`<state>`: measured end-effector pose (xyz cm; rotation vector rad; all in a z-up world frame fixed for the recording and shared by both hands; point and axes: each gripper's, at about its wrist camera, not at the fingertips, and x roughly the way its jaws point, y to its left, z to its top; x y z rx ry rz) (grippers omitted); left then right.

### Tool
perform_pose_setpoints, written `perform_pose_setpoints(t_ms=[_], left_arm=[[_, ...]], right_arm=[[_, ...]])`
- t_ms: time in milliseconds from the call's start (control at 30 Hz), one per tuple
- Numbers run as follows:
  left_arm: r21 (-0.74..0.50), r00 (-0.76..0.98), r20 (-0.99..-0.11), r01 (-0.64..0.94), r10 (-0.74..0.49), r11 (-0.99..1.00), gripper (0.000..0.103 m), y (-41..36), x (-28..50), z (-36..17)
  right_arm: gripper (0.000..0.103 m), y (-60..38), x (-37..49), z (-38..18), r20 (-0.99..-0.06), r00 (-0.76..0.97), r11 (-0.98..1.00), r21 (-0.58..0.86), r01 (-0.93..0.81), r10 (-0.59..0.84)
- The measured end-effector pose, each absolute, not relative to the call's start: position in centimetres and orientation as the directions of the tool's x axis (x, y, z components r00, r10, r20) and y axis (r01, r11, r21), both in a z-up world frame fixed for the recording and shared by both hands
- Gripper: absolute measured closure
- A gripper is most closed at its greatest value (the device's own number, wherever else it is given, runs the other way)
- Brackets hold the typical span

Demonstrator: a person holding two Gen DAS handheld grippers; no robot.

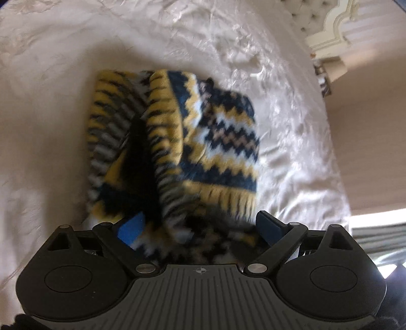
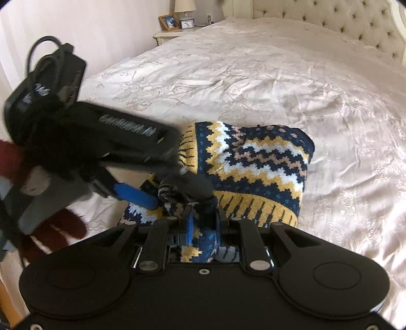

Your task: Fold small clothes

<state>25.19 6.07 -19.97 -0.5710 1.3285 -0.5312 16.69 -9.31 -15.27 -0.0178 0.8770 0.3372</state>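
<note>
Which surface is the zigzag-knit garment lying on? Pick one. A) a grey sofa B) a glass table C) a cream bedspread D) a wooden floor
C: the knit garment lies on the cream bedspread, which runs up to a tufted headboard.

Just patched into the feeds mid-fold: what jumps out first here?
The zigzag-knit sweater in navy, yellow and white, bunched on the pale satin bedspread. The right gripper is shut on its near edge; the left gripper stands open around a fold of it, reaching in from the left in the right wrist view. A tufted headboard stands behind.
</note>
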Motion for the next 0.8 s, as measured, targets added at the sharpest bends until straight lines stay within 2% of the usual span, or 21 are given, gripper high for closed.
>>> perform_pose_setpoints(t_ms=[167, 367, 400, 433, 467, 500, 533, 567, 800], left_arm=[[-0.659, 0.212, -0.733, 0.013, -0.646, 0.752, 0.008, 5.0, 27.3, -20.2], [-0.610, 0.231, -0.761, 0.065, -0.606, 0.790, 0.009, 3.5, 29.3, -20.9], [-0.599, 0.223, -0.768, 0.083, -0.600, 0.797, 0.012, 3.3, 29.5, -21.0], [-0.588, 0.219, -0.773, 0.104, -0.595, 0.802, 0.028, 3.2, 29.5, -21.0], [-0.573, 0.227, -0.776, 0.133, -0.588, 0.808, 0.038, 3.1, 29.4, -20.9], [-0.545, 0.243, -0.782, 0.177, -0.573, 0.819, 0.067, 3.0, 29.3, -20.5], [-0.504, 0.265, -0.794, 0.216, -0.547, 0.837, 0.089, 3.0, 29.1, -19.9], [-0.487, 0.274, -0.795, 0.241, -0.540, 0.839, 0.087, 3.3, 29.0, -19.3], [-0.475, 0.302, -0.778, 0.291, -0.551, 0.830, 0.087, 5.0, 28.8, -17.0]], right_arm=[[0.079, -9.7, 16.4, -15.1, -0.754, 0.595, 0.950, 0.124, -0.287, 0.278], [0.079, -9.2, 16.4, -15.3, -0.756, 0.587, 0.945, 0.125, -0.302, 0.288], [0.079, -9.1, 16.4, -15.4, -0.758, 0.585, 0.944, 0.124, -0.306, 0.289], [0.079, -8.9, 16.4, -15.4, -0.759, 0.581, 0.942, 0.125, -0.311, 0.293], [0.079, -8.7, 16.4, -15.5, -0.759, 0.580, 0.941, 0.126, -0.315, 0.296], [0.079, -8.6, 16.4, -15.6, -0.760, 0.578, 0.939, 0.126, -0.319, 0.298], [0.080, -8.4, 16.4, -15.5, -0.759, 0.576, 0.937, 0.128, -0.324, 0.303], [0.083, -8.3, 16.3, -15.5, -0.757, 0.575, 0.935, 0.133, -0.328, 0.309], [0.085, -6.4, 15.8, -14.5, -0.735, 0.566, 0.907, 0.158, -0.391, 0.373]])
